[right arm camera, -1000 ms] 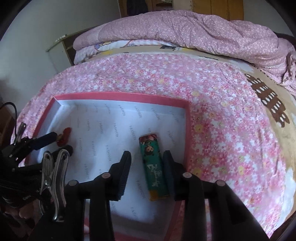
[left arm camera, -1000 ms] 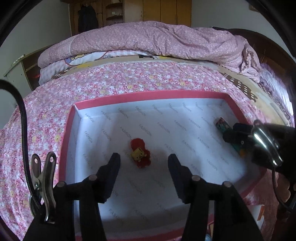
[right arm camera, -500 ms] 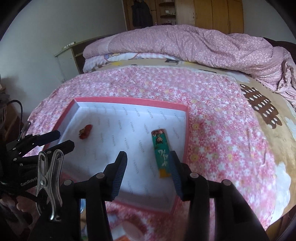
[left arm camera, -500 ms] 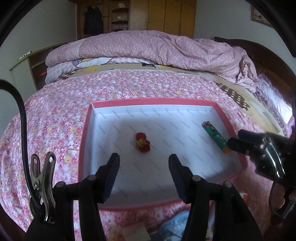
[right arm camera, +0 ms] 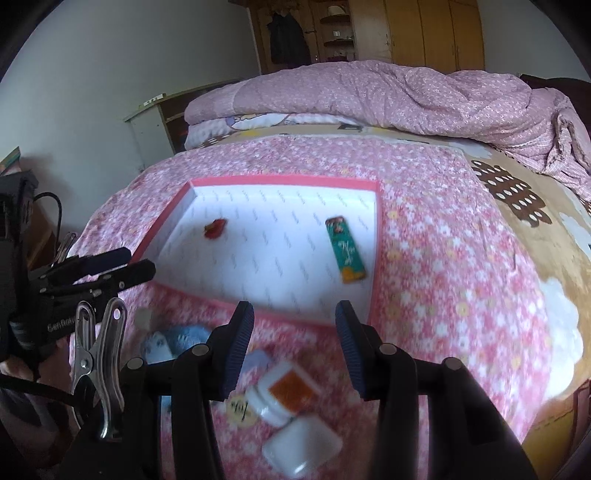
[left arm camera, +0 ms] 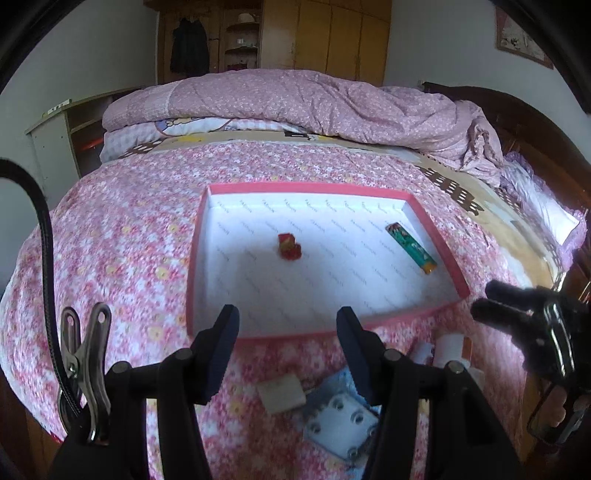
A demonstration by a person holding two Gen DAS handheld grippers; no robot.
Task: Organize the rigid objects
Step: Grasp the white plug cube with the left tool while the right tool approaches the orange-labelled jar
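Both claws, left claw [left arm camera: 288,328] and right claw [right arm camera: 293,325], are hovering wide and empty (nothing between them) before the pink tray [left arm camera: 306,187] holding a green bar [left arm camera: 410,248].

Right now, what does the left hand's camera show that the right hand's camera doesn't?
Only the left view shows the grey plate with holes and a framed picture on the wall. Only the right view shows the white bottle with an orange label and a white case. Both show the pink box, the red toy and the green pack inside.
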